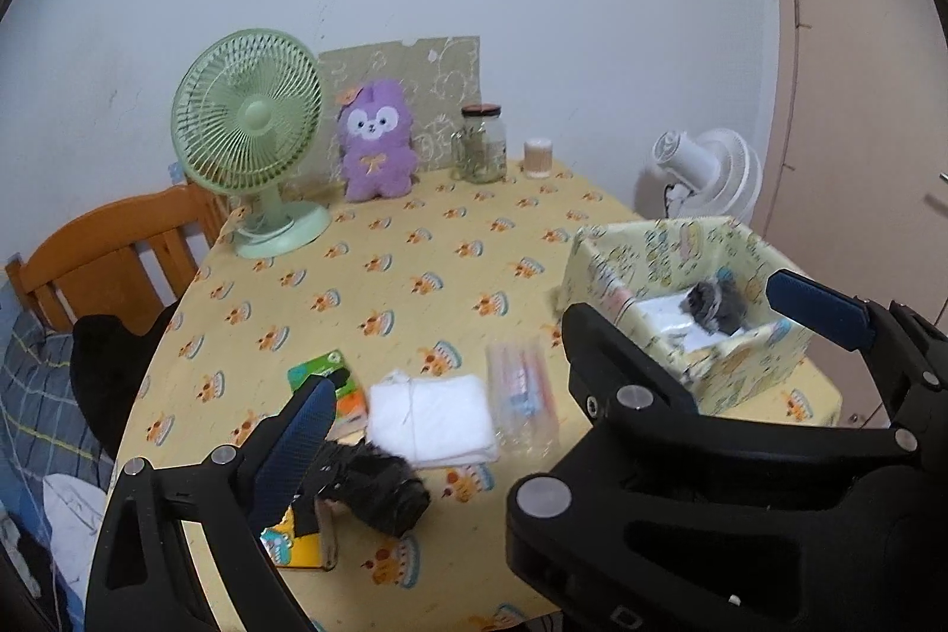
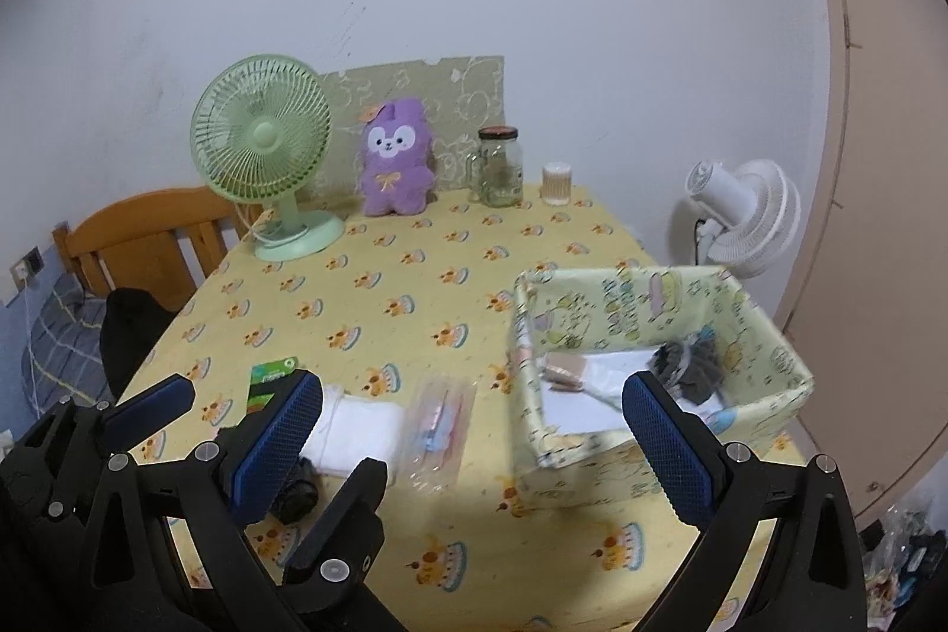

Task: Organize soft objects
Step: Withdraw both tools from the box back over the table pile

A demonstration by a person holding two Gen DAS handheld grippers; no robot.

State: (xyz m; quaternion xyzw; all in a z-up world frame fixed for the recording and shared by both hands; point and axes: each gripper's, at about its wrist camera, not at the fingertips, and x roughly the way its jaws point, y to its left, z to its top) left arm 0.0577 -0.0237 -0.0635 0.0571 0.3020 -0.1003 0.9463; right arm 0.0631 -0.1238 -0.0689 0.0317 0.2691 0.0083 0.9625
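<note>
A: Left hand-held gripper (image 1: 554, 342)?
B: Spread wide, holding nothing. Dark furry item (image 1: 379, 493) lies on the table (image 1: 415, 241) beside its left finger.

A: Right hand-held gripper (image 2: 474, 430)?
B: Also wide apart, empty.

A: Soft goods?
B: Folded white cloth (image 1: 429, 416) near the front edge, clear packet (image 1: 524, 398) just beside it. Patterned box (image 2: 663, 330) to the right contains a grey furry piece (image 2: 690, 365). Purple plush (image 1: 376, 140) upright at the wall.

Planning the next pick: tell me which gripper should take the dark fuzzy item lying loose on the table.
Left, probably. The left gripper, open, has the dark fuzzy item right by its lower blue finger. The right gripper, also open, faces mostly toward the patterned fabric bin.
</note>
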